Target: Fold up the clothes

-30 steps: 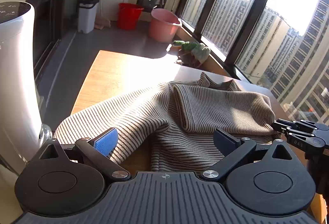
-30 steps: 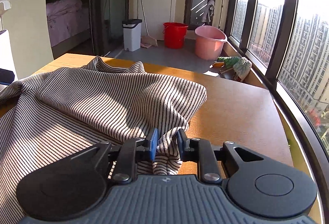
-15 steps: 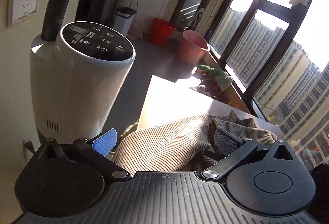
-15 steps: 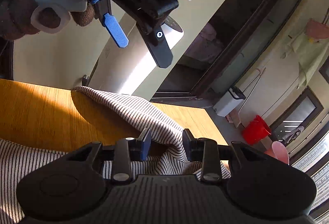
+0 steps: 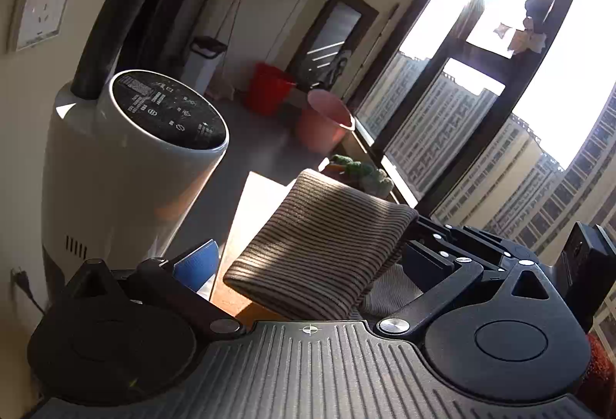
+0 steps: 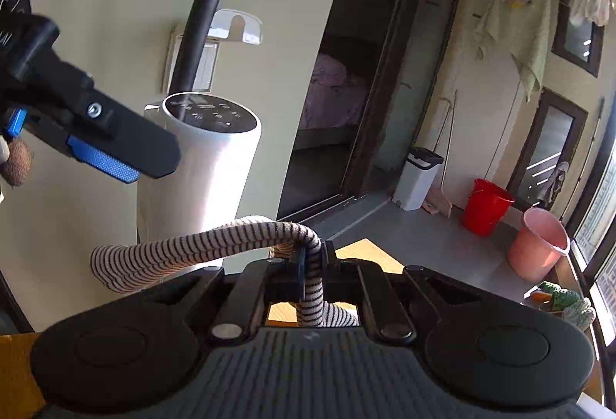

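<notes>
A beige garment with thin dark stripes [image 5: 319, 246] hangs as a folded band in front of the left wrist camera. My left gripper [image 5: 308, 257] is open, and the band passes between its blue pad [image 5: 196, 261] and its dark finger [image 5: 423, 261] without either pressing it. My right gripper [image 6: 310, 261] is closing tight on a rope-like bunch of the striped garment [image 6: 200, 246], with the pads pressing it. In the left wrist view it reaches in from the right. One finger [image 6: 115, 149] of my left gripper shows at the upper left.
A white tower appliance [image 5: 134, 169] with a black hose stands close on the left, beside the wooden table [image 5: 261, 196]. Beyond are a red bucket [image 6: 487, 205], a pink bucket [image 6: 537, 242], a white bin [image 6: 421, 176] and big windows on the right.
The right gripper shut on the garment's fold and lifted it off the table, swinging left toward the appliance. The left gripper rose and turned the same way, staying open; the fold now hangs between its fingers.
</notes>
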Available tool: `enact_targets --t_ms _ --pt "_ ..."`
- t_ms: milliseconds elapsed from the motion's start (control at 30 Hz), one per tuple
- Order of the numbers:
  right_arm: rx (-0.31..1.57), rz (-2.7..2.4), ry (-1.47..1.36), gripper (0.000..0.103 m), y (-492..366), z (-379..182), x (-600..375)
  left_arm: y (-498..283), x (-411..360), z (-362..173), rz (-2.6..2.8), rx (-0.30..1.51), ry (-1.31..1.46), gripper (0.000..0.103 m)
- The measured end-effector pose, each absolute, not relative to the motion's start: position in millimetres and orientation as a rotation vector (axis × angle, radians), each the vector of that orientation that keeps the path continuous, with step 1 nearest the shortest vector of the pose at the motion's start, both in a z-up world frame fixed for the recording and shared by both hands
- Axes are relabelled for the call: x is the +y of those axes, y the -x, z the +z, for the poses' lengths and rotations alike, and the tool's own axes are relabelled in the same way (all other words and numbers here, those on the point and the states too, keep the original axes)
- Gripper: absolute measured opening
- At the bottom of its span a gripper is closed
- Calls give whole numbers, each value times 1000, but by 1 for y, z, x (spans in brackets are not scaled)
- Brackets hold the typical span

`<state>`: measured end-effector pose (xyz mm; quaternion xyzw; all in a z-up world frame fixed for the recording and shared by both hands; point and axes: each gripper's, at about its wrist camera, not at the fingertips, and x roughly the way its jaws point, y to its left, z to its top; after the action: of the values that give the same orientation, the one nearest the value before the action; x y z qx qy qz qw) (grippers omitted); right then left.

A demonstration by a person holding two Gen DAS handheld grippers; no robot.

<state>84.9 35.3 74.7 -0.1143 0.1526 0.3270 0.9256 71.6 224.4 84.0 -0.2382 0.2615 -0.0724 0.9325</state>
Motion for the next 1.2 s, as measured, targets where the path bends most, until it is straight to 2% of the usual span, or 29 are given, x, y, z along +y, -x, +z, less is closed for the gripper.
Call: enact_targets --t_ms 100,167,367,533,600,667,767,833,1067,1133,1167,1200 --pt "327 533 -4 7 -96 94 -39 -83 207 75 -183 569 481 103" --pt "371 459 -104 7 -94 85 -94 -92 194 67 -207 602 468 103" --pt "563 283 -92 13 -67 17 -173 -120 145 42 -274 704 417 103" --pt "565 209 -136 17 -54 4 -202 -133 93 30 -335 740 308 103" --pt "519 212 -87 33 -55 13 -197 -134 68 26 -351 725 214 103" --pt "472 216 -37 42 -57 22 -193 -133 50 20 -358 712 132 103" --pt "415 297 16 50 -80 39 -167 -134 26 10 -371 707 37 103" --pt "415 337 18 51 -109 47 -146 -135 17 2 -371 717 4 103" --pt "566 409 127 51 -182 24 -73 -137 11 -9 -319 739 -67 103" --pt "589 421 152 35 -188 17 -63 -139 13 -10 -319 743 -67 103" --pt "590 424 157 14 -189 17 -61 -139 13 -10 -318 744 -64 103" --pt "582 422 142 8 -188 20 -63 -139 14 -11 -318 746 -59 103"
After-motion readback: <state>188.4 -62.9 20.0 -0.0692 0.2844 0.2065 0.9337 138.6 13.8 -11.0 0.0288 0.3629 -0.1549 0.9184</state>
